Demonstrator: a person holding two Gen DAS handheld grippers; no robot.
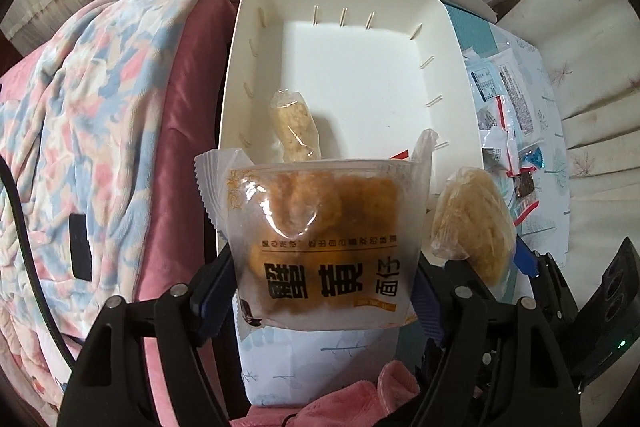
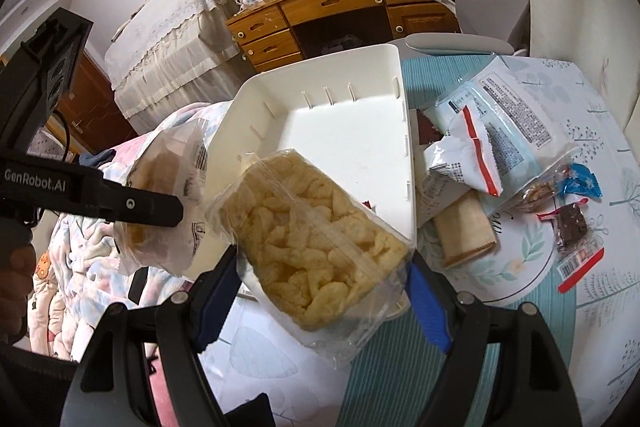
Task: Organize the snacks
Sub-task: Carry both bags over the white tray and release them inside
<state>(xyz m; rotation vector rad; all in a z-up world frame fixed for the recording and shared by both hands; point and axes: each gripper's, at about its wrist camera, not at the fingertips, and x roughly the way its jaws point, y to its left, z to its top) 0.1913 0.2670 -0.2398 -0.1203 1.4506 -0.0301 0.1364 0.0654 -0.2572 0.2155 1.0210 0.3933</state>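
A white bin (image 1: 452, 39) stands on the table below both grippers, with a small clear-wrapped snack (image 1: 296, 125) lying by its near left wall. My left gripper (image 1: 324, 267) points down over the bin's near edge, shut on a frosted bread packet (image 1: 320, 219) with black print. My right gripper (image 2: 320, 267) is shut on a clear bag of pale puffed snacks (image 2: 312, 239), held over the bin's (image 2: 344, 131) near corner. That bag (image 1: 472, 223) shows just right of the bread packet. In the right wrist view the bread packet (image 2: 172, 163) hangs to the left.
Several loose snack packets (image 2: 500, 131), a wrapped roll (image 2: 464, 227), a brownie (image 2: 572, 227) and a blue candy (image 2: 584, 183) lie on the patterned tablecloth right of the bin. A bed with a flowered blanket (image 1: 80, 107) borders the left. A wooden desk (image 2: 340, 3) stands behind.
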